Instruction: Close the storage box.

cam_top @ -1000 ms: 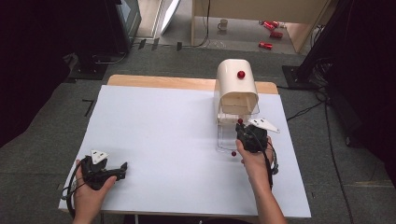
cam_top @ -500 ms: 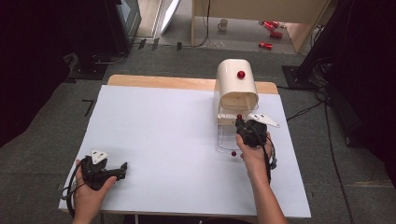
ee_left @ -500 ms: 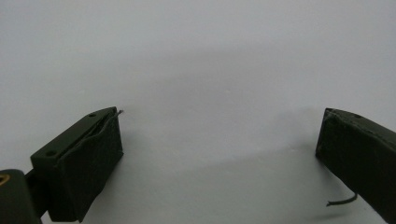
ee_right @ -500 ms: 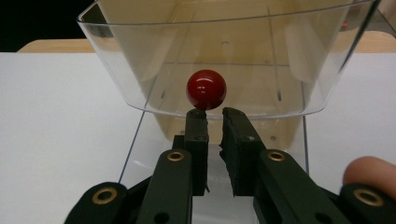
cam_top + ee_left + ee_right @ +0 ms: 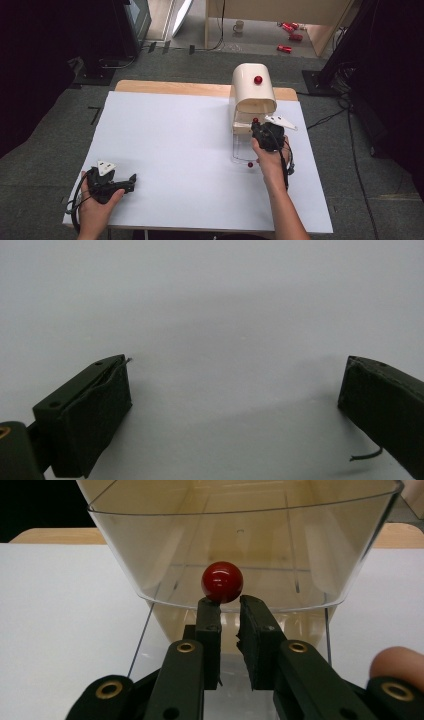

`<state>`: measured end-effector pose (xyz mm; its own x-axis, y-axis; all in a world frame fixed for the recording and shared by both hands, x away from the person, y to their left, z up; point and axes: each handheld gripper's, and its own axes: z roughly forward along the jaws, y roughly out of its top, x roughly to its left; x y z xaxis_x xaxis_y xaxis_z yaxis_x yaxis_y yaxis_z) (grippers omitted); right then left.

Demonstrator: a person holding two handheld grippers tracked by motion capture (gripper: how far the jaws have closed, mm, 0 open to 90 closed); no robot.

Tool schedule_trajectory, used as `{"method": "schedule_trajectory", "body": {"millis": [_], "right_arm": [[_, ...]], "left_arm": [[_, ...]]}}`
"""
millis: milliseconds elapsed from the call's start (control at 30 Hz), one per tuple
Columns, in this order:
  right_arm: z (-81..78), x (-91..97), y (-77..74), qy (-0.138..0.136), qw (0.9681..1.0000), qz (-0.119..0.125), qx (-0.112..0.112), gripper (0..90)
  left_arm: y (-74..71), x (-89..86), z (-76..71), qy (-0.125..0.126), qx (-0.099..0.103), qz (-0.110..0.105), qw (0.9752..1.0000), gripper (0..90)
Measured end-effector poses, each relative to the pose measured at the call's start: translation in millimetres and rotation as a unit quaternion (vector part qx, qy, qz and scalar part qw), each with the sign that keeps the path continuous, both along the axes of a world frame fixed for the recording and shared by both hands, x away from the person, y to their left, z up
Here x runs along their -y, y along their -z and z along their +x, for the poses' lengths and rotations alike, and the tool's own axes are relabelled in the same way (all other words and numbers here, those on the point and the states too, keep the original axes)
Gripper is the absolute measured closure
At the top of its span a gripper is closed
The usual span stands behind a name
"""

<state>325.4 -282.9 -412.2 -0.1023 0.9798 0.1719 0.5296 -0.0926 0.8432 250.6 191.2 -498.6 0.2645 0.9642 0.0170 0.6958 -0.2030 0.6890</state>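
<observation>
A cream domed box with a red knob on top stands at the table's far right. Its clear lid is tilted up at the front. My right gripper is at the box's front. In the right gripper view its jaws stand almost together, pinching the underside of the lid's red knob. At the table's near left, a hand rests my left gripper on the white surface. Its jaws are wide open with nothing between them.
A clear tray-like piece lies flat in front of the box, and a small red ball sits at its near edge. The white table stretches between both hands. Cables, a mug and red cans lie on the floor beyond.
My right gripper has crept a little farther from the person, toward the box's front. The left hand and gripper have stayed put.
</observation>
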Motion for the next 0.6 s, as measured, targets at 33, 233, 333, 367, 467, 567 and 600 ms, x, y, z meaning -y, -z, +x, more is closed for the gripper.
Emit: {"method": "schedule_trajectory", "body": {"millis": [33, 233, 333, 367, 467, 567, 600], "right_arm": [[1.0, 0.1, -0.1, 0.000, 1.0000, -0.001, 0.000, 79.9], [5.0, 0.3, -0.7, -0.001, 1.0000, 0.003, -0.002, 79.4], [4.9, 0.5, -0.7, -0.003, 1.0000, 0.004, -0.003, 77.2], [4.7, 0.7, -0.4, -0.007, 1.0000, 0.006, -0.002, 74.2], [1.8, 1.9, -0.5, -0.017, 0.9997, 0.016, -0.004, 62.3], [-4.0, 2.9, 0.1, -0.024, 0.9994, 0.023, -0.006, 51.6], [-9.1, 3.6, 1.4, -0.027, 0.9994, 0.018, -0.009, 43.7]], "left_arm": [[0.0, 0.0, 0.0, 0.000, 0.000, 0.000, 1.0000, 0.4], [0.0, 0.0, 0.0, 0.000, 0.000, 0.000, 1.0000, 0.4], [0.0, 0.0, 0.0, 0.000, 0.000, 0.000, 1.0000, 0.4], [0.0, 0.0, 0.0, 0.000, 0.000, 0.000, 1.0000, 0.4], [0.0, 0.0, 0.0, 0.000, 0.000, 0.000, 1.0000, 0.4], [0.0, 0.0, -0.1, 0.000, 0.000, 0.000, 1.0000, 0.4], [0.0, 0.0, -0.1, 0.000, 0.000, 0.000, 1.0000, 0.4]]}}
